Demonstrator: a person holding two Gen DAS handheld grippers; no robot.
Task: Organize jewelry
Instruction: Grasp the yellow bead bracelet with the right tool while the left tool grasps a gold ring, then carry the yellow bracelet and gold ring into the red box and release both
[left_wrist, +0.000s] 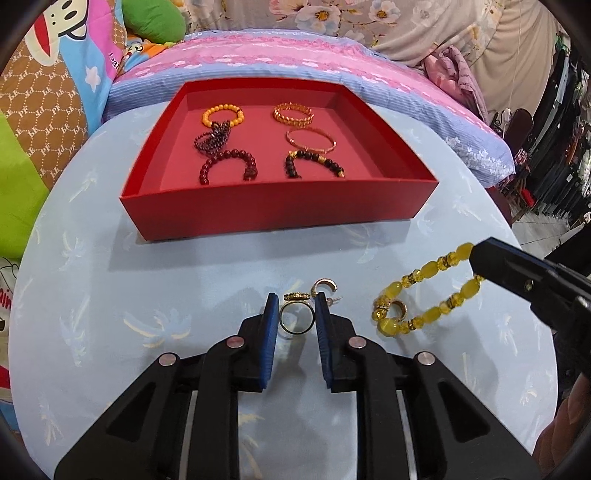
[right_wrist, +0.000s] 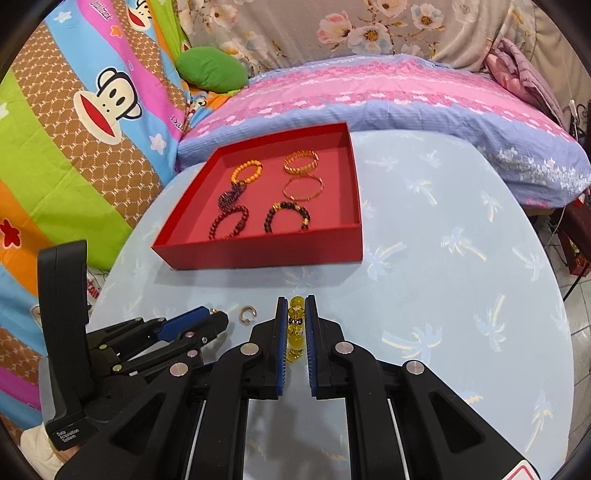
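Observation:
My left gripper (left_wrist: 295, 301) is low over the table, its blue pads pressing both sides of a thin gold ring (left_wrist: 296, 320). Just beyond the fingertips lie a patterned gold band (left_wrist: 295, 296) and a gold hoop earring (left_wrist: 325, 286). My right gripper (right_wrist: 296, 301) is shut on a yellow bead bracelet (right_wrist: 296, 325). In the left wrist view the right gripper (left_wrist: 474, 258) comes in from the right, and the bracelet (left_wrist: 424, 295) droops from it toward the tablecloth. A second small hoop (left_wrist: 399, 308) lies inside its loop.
A red tray (left_wrist: 277, 210) stands at the back of the round, light blue table (left_wrist: 110, 295). It holds several bracelets in two columns. Behind the table are a pink and blue bed cover (right_wrist: 369, 99) and patterned bedding. The left gripper (right_wrist: 216, 316) sits close beside my right one.

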